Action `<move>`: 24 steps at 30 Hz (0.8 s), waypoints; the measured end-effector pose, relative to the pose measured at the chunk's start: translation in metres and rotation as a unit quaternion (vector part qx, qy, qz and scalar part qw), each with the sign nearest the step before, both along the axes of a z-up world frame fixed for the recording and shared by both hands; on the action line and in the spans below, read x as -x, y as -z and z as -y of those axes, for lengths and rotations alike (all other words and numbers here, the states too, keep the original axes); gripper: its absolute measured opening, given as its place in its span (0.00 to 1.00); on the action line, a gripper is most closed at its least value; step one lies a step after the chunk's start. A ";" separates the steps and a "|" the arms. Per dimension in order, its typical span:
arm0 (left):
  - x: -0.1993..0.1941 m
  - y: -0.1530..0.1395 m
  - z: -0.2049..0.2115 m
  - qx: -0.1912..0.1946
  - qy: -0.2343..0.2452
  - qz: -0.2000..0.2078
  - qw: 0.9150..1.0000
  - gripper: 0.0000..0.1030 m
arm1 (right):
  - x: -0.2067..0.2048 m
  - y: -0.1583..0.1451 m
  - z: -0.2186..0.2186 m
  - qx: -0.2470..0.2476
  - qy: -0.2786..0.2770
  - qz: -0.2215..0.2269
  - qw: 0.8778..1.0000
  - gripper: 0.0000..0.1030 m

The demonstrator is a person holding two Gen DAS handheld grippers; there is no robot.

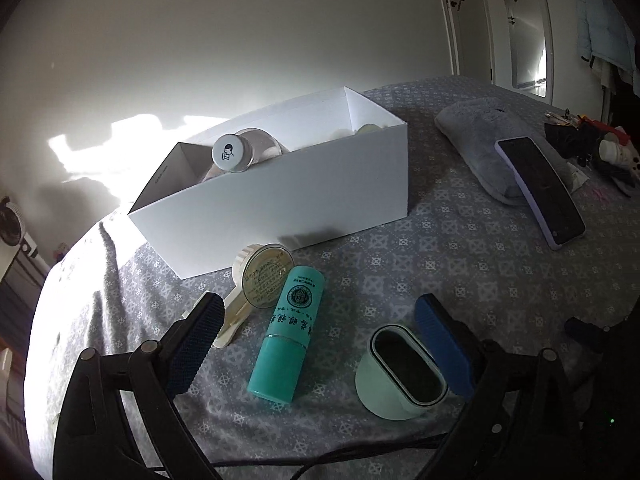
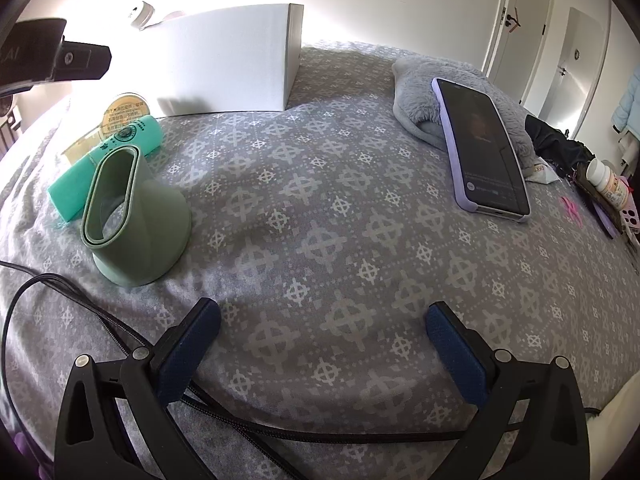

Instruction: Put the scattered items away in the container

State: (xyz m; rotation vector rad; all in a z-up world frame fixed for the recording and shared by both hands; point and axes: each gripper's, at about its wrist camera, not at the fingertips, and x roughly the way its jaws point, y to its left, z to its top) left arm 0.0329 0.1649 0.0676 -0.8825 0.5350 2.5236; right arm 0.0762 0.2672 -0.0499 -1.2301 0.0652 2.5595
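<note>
Our left hand-held gripper (image 1: 318, 340) hangs with its fingers spread wide, holding nothing, over the three items left on the bed in front of the white box (image 1: 280, 200). The right hand-held gripper (image 2: 322, 344) is likewise spread and empty, over bare bedspread (image 2: 320, 200).

We judge the teal tube (image 1: 286, 336) light, stiff and smooth, likely to roll on the soft cover; we would pinch it across its middle. It lies touching the round clear-lidded case (image 1: 266, 276), which rests on a cream handle, so lifting the tube may nudge that. The pale green nozzle (image 1: 400, 376) stands on its broad end just beside our left gripper's right finger; it looks like hard plastic, best taken across its narrow flattened mouth.

The box already holds a bottle (image 1: 236, 154). Toward the bed's far right, a phone (image 2: 480, 144) leans on a grey plush pillow (image 2: 420, 84), clear of our path. Cables trail at the near edge.
</note>
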 end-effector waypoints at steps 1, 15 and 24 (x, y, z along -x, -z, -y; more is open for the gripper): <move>-0.003 0.004 -0.004 -0.001 0.013 0.011 1.000 0.94 | 0.002 0.001 -0.001 0.000 0.000 0.000 1.000 1.00; -0.007 0.059 -0.035 0.070 0.047 0.081 0.993 0.93 | 0.001 0.000 0.000 -0.002 0.000 0.000 1.000 1.00; -0.009 0.057 -0.033 0.057 0.054 0.092 0.993 0.64 | 0.001 0.001 0.000 -0.001 -0.001 0.000 1.000 1.00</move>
